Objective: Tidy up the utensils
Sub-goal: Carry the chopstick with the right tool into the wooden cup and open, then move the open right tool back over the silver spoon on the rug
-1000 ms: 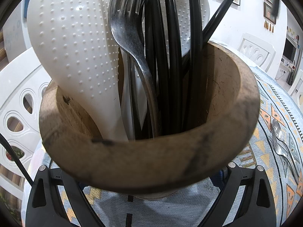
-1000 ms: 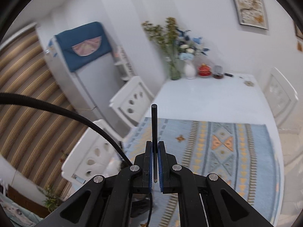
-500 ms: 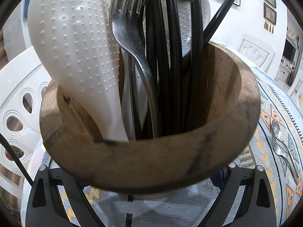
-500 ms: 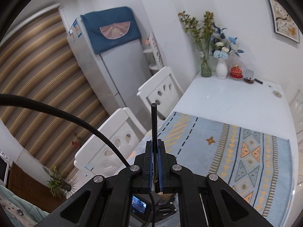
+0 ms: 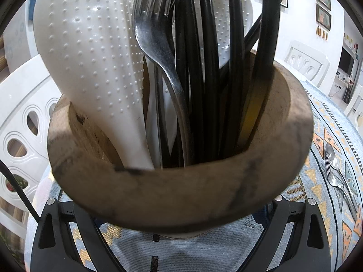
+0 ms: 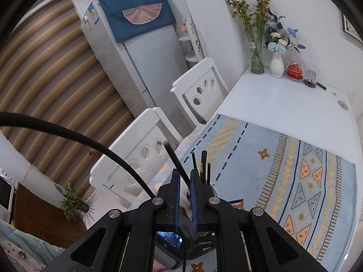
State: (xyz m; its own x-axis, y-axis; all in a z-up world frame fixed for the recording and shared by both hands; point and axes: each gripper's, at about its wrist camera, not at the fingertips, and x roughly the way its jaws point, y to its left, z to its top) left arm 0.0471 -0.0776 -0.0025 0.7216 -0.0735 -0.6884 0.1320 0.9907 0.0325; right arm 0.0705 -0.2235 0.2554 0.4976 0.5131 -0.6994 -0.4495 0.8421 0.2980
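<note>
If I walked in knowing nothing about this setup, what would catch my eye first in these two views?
Probably the wooden utensil holder, which fills the left wrist view between the left gripper's fingers, crammed with white dotted rice paddles, a metal fork and black chopsticks. In the right wrist view, the right gripper has a slim black chopstick leaning in the narrow gap between its blue pads, above a patterned blue table mat.
</note>
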